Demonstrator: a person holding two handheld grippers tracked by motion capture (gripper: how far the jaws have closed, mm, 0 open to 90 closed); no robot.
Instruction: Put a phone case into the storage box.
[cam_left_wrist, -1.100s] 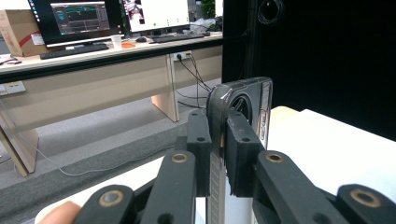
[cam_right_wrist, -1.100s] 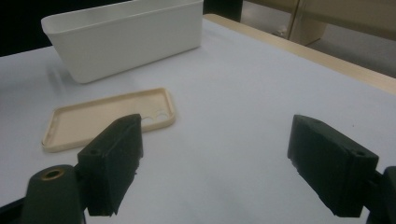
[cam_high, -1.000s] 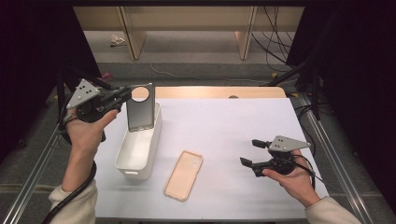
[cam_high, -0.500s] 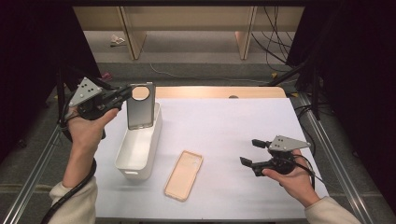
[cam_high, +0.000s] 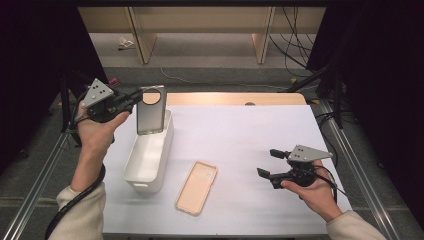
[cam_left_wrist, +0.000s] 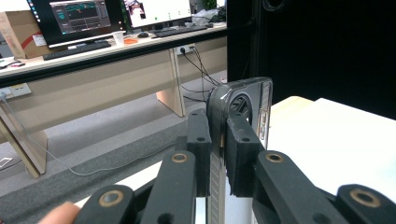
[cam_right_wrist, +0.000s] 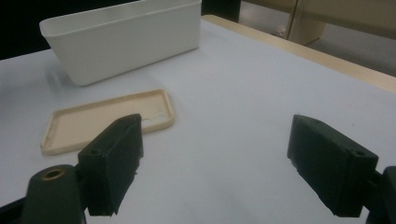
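At the far left of the white tabletop (cam_high: 240, 135), we hold the left hand-held gripper (cam_high: 134, 100) pinched on the top edge of a dark smartphone (cam_high: 150, 110), its round camera ring uppermost. The phone hangs upright over the far end of a white plastic bin (cam_high: 147, 160), its lower end at about the level of the bin's rim; we cannot tell whether it touches the bin. In the left gripper view our two black jaws press on either side of the phone's thin edge (cam_left_wrist: 243, 112), with desks and monitors (cam_left_wrist: 79, 18) across the room behind.

Just right of the bin's near end, a beige phone case (cam_high: 196, 186) lies flat on the tabletop with its hollow side up, apart from the bin. At the near right, our right hand-held gripper (cam_high: 272, 162) hovers low above the tabletop, pointing left toward the case, jaws spread wide with nothing between them. In the right gripper view the case (cam_right_wrist: 102, 119) and bin (cam_right_wrist: 126, 37) sit beyond its open jaws.
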